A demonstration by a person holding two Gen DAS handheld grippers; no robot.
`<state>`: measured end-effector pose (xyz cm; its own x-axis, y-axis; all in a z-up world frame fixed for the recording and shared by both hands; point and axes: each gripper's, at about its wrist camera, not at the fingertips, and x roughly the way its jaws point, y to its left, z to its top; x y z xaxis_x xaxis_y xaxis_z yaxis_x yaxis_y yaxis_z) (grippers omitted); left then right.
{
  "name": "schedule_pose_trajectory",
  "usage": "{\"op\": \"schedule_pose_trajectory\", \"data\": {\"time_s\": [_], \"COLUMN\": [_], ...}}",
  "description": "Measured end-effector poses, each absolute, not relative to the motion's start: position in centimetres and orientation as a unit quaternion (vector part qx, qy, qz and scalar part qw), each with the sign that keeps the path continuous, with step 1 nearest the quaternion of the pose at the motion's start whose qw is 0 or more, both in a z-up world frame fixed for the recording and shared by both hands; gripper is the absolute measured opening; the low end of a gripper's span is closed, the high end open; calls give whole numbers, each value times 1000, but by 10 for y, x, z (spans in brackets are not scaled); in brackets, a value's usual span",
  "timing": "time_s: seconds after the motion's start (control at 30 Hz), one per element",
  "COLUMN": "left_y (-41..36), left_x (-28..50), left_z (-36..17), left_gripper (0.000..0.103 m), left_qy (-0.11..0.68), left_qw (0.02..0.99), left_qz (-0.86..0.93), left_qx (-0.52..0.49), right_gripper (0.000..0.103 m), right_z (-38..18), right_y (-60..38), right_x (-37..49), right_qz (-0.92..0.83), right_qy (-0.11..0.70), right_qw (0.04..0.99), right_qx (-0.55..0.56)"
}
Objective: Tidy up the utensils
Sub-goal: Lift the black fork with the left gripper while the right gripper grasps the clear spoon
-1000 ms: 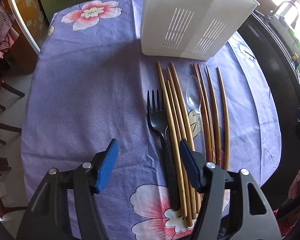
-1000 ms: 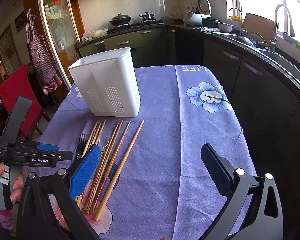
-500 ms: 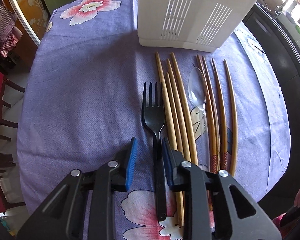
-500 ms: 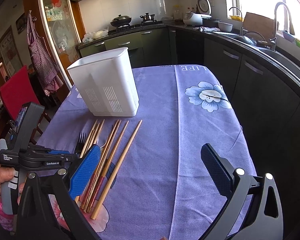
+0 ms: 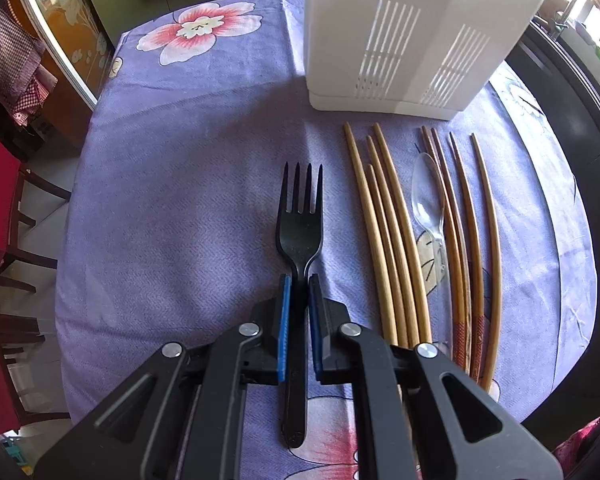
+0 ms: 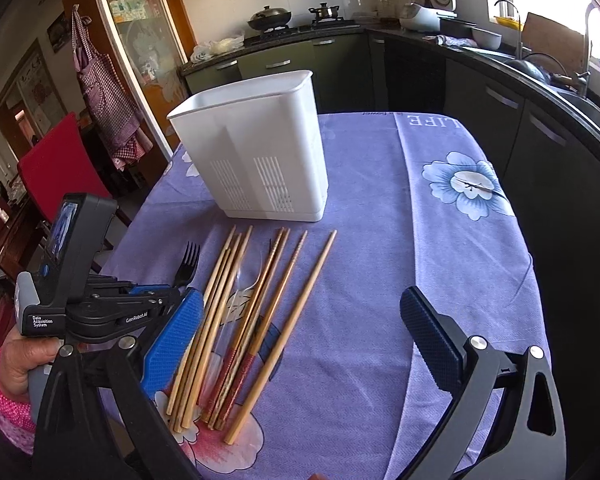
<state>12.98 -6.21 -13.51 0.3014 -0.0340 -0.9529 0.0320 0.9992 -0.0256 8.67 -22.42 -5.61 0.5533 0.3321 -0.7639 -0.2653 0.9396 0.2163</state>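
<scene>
A black plastic fork lies on the purple flowered tablecloth, tines toward the white slotted utensil holder. My left gripper is shut on the fork's neck. To its right lie several wooden chopsticks and a clear plastic spoon. In the right wrist view my right gripper is open and empty above the table's near edge, with the chopsticks, the fork and the holder ahead of it.
The left gripper body and the hand holding it sit at the left of the right wrist view. A red chair stands left of the table. Dark kitchen cabinets run along the right and back.
My left gripper moved forward and to the right over the fork and closed from wide open onto its neck. The right gripper stayed open and barely moved.
</scene>
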Motion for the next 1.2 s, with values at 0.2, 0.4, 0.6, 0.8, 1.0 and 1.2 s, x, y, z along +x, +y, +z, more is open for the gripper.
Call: {"op": "schedule_pose_trajectory", "data": {"time_s": [0.2, 0.4, 0.6, 0.8, 1.0, 1.2], "left_y": [-42, -30, -24, -22, -21, -20], "left_x": [131, 128, 127, 125, 125, 124], "left_z": [-118, -103, -99, -100, -100, -99], "left_gripper": [9, 9, 9, 9, 9, 9], "left_qy": [565, 542, 536, 534, 533, 531], "left_qw": [825, 840, 843, 845, 845, 846], "left_qz": [-8, -4, -14, -24, -29, -32], "left_qx": [-15, -24, -34, -37, -38, -39], "right_gripper": [65, 38, 25, 17, 17, 13], "right_z": [-77, -108, -122, -129, -136, -141], "right_y": [-181, -159, -148, -140, -129, -118], "right_x": [109, 127, 134, 141, 145, 145], "right_qz": [180, 175, 160, 149, 142, 122], "right_qy": [490, 534, 551, 563, 571, 569], "right_qw": [853, 827, 818, 812, 808, 814], "right_qx": [18, 24, 24, 26, 20, -1]}}
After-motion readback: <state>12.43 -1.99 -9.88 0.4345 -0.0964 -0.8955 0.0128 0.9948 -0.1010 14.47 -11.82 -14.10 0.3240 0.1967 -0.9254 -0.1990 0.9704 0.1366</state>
